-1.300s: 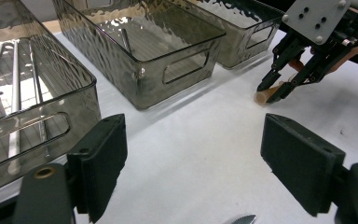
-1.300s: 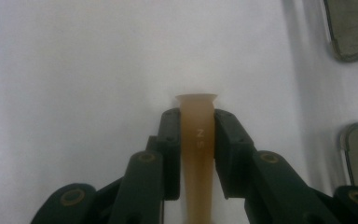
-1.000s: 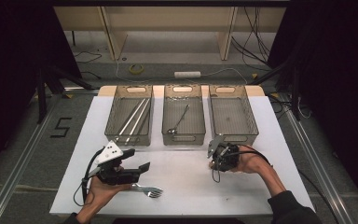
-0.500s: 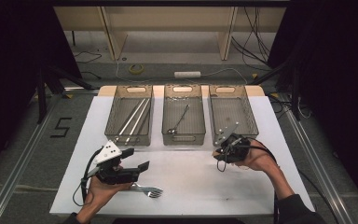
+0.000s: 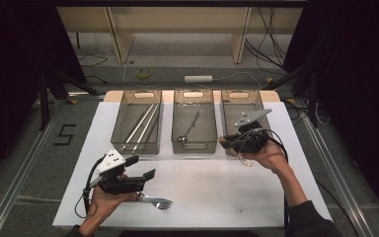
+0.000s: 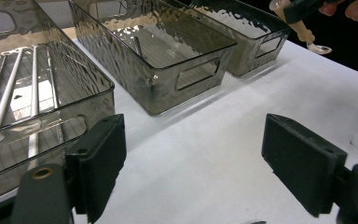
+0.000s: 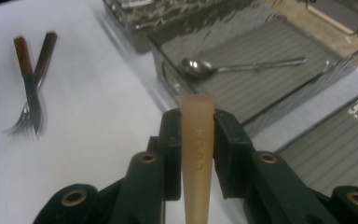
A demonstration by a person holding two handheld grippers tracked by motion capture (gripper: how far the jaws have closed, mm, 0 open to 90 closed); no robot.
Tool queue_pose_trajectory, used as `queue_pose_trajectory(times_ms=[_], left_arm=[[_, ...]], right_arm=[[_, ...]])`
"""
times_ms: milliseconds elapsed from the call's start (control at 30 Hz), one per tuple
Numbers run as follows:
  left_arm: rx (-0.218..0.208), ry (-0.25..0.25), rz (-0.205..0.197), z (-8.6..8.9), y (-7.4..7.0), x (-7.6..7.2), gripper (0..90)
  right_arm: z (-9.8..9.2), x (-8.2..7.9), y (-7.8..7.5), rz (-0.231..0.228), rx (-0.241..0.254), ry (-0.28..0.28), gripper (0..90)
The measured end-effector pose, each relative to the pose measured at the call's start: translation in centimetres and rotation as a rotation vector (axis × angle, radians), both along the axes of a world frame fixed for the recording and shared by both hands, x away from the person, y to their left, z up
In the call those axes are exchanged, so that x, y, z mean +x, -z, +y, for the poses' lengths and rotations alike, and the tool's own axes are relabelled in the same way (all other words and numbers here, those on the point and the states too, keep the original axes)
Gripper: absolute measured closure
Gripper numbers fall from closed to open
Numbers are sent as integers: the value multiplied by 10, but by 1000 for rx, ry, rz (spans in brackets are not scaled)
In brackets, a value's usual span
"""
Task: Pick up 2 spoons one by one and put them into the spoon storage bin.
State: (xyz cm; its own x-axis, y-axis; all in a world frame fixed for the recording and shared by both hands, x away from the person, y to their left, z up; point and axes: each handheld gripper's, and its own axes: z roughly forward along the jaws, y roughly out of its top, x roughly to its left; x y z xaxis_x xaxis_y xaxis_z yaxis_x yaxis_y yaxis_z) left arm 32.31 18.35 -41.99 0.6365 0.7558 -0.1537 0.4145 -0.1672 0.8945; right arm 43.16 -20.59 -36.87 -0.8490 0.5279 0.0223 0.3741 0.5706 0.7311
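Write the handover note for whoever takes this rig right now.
Right gripper: shut on a spoon by its tan handle, raised near the front of the right bin.
Left gripper: open, holding nothing, low over the table at front left.
Things: rods lie in the left bin; a metal spoon lies in the middle bin; two forks, crossed, lie on the table beside the left gripper.
Done: rods and one spoon binned.
Left: probably put the held spoon in a bin, then bin the forks.
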Motion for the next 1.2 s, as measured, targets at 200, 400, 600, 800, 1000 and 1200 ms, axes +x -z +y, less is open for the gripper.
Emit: queue_pose_trajectory(times_ms=[200, 400, 600, 800, 1000, 1200], left_arm=[[6, -7, -13, 4, 0, -1, 205], [7, -15, -18, 7, 0, -2, 203], [23, -21, -29, 9, 0, -4, 203], [21, -31, -28, 12, 0, -5, 203], [18, -32, -30, 15, 0, -7, 203], [12, -41, -34, 19, 0, -9, 203]], right_arm=[[13, 12, -10, -5, 55, 31, 752], [23, 23, -17, -7, 92, 56, 752], [33, 33, -23, -8, 110, 83, 751], [42, 42, -29, -9, 130, 112, 751], [53, 53, -35, -11, 142, 134, 751], [65, 66, -37, -12, 142, 160, 750]])
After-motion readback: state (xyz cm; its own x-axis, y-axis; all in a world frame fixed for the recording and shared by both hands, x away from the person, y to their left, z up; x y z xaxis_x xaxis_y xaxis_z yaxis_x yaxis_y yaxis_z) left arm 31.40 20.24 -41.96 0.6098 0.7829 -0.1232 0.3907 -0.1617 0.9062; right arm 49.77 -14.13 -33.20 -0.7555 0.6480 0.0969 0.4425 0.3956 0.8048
